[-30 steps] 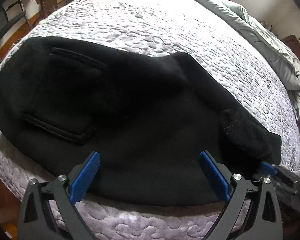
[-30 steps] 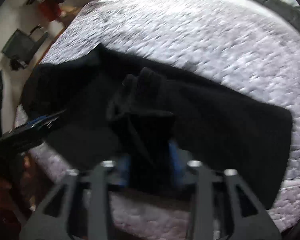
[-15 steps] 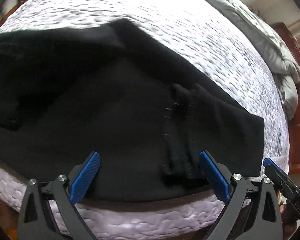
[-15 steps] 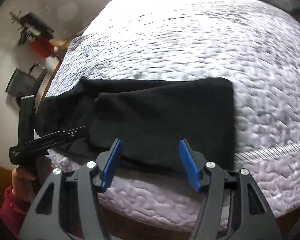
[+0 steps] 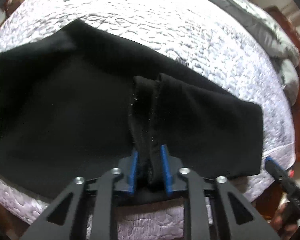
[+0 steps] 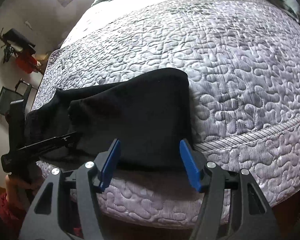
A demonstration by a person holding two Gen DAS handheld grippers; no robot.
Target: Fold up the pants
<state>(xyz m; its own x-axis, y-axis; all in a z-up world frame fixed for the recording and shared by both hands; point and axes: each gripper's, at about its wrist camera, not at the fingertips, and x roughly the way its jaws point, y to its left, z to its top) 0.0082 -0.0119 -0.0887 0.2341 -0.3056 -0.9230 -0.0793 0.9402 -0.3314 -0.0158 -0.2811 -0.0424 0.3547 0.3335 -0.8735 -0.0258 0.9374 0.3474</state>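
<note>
1. Black pants [image 5: 74,108] lay partly folded along the near edge of the bed [image 5: 170,30], one layer doubled over another, with the outer folded end squared off toward the bed's corner [image 6: 142,108].
2. A raised ridge of bunched hem or cuff fabric [image 5: 148,120] ran from the middle of the pants down to the near edge.
3. The left hand-held gripper [image 5: 149,172] had just been closing, and its blue pads [image 5: 133,168] were pinched narrow on that ridge of fabric at the mattress edge.
4. In the right wrist view, the same left hand-held gripper [image 6: 70,138] reached in from the left side, its tips at the pants, carried by a hand [image 6: 16,184] in a red sleeve [image 6: 8,210].
5. The right hand-held gripper [image 6: 150,160] hovered with its jaws apart over the near edge of the folded end, its blue pads [image 6: 110,160] straddling the fabric without pressing on it.
6. The bed carried a pale quilted coverlet [image 6: 240,80], and a grey comforter [image 5: 260,26] was heaped along the far side.
7. A dark chair [image 6: 8,100] stood against the wall beyond the bed.
</note>
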